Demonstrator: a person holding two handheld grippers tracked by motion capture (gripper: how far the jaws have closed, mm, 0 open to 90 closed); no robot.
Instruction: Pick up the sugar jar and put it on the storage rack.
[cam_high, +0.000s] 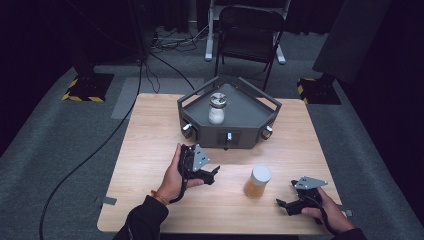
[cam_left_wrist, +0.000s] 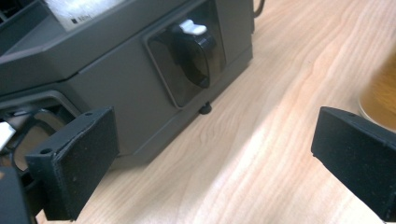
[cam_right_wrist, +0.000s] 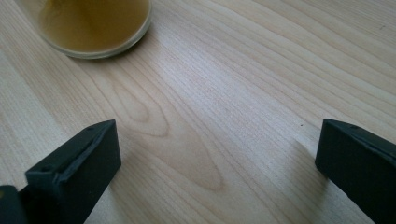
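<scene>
**Amber jar waits on the table, one jar already on the tray**

Amber jar (cam_high: 258, 182) with a white lid stands on the wooden table (cam_high: 150, 200), between the left gripper (cam_high: 214, 173) and right gripper (cam_high: 281, 203), touched by neither. Both grippers' jaws are spread wide and hold nothing. A white-filled jar (cam_high: 217, 108) already stands on the grey tray (cam_high: 250, 107) beyond. Judging by this, the amber one is left to do. Nothing blocks the way; the tray's front knob (cam_left_wrist: 194, 44) faces the left gripper.
</scene>
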